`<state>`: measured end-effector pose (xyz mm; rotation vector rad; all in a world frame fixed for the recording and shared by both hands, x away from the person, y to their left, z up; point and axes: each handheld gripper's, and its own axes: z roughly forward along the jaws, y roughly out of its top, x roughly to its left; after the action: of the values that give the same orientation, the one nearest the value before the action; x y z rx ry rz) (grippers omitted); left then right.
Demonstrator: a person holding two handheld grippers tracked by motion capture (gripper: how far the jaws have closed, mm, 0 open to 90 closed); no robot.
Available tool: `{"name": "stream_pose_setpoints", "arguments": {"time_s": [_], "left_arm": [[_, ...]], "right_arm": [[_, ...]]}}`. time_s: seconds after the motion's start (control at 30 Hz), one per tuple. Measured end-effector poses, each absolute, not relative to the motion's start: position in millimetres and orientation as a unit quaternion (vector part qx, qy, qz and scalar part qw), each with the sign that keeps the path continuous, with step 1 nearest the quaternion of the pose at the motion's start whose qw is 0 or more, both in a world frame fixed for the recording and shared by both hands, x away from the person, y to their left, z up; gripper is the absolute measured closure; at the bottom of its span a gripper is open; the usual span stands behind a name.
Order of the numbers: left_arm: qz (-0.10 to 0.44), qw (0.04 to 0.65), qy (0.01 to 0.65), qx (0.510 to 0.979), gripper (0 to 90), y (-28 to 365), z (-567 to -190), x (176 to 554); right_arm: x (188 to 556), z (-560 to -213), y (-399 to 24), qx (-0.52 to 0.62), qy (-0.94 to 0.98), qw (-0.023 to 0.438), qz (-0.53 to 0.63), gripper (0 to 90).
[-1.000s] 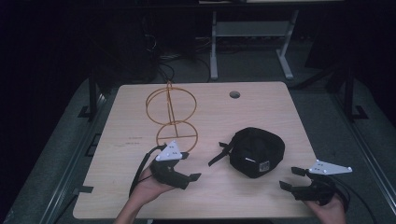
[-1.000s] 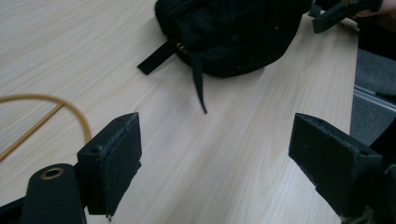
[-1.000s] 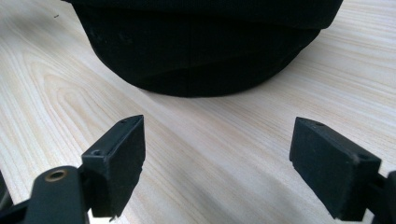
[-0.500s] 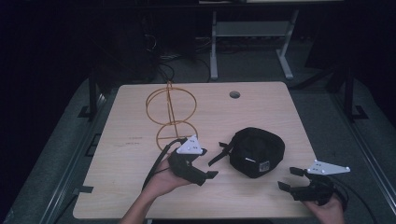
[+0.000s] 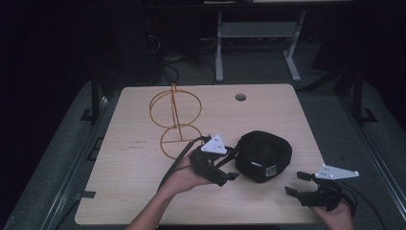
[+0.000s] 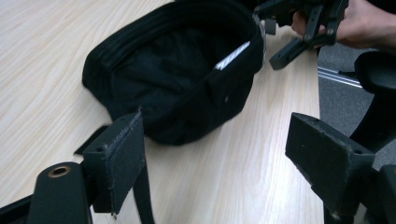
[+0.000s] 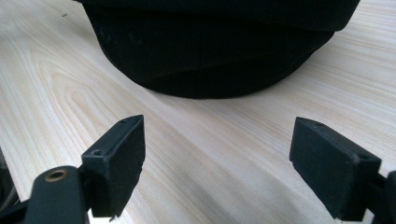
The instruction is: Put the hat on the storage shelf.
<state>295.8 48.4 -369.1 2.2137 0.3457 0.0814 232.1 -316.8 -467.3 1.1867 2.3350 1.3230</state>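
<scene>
A black cap [image 5: 263, 155] lies upside down on the wooden table [image 5: 134, 163], its opening facing up with a white label inside. My left gripper [image 5: 230, 164] is open just left of the cap, jaws pointing at its near-left rim without touching it. In the left gripper view the cap [image 6: 187, 79] sits just beyond the open jaws of the left gripper [image 6: 224, 156], and a black strap [image 6: 140, 196] trails under the left jaw. My right gripper [image 5: 295, 183] rests open near the front right corner, aimed at the cap [image 7: 219, 46]. Only bare wood lies between the jaws of the right gripper [image 7: 217, 163].
A gold wire stand [image 5: 174, 120] with two rings rises at the back left of the table. A round cable hole [image 5: 241, 97] sits near the far edge. Beyond the cap, the right gripper [image 6: 275, 42] and the hand holding it appear in the left gripper view.
My left gripper has moved right and slightly forward, up to the cap's left side. The right gripper and the cap have stayed in place.
</scene>
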Motion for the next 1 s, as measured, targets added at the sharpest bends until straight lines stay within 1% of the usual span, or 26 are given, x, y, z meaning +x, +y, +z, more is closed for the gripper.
{"name": "stream_pose_setpoints", "arguments": {"time_s": [0.5, 0.67, 0.77, 1.0], "left_arm": [[0.028, 0.411, 0.109, 0.905, 22.4, 7, -371, 306], [0.019, 0.405, 0.108, 0.908, 24.0, -5, -372, 311], [0.013, 0.404, 0.104, 0.909, 26.8, -11, -372, 312], [0.006, 0.377, 0.095, 0.921, 34.7, -24, -377, 317]], "right_arm": [[233, -468, -316, 0.397, 0.795, 0.103, 0.448, 17.9], [234, -469, -315, 0.394, 0.799, 0.101, 0.443, 17.9], [234, -469, -315, 0.394, 0.799, 0.102, 0.443, 17.9], [235, -470, -314, 0.391, 0.802, 0.099, 0.441, 17.9]]}}
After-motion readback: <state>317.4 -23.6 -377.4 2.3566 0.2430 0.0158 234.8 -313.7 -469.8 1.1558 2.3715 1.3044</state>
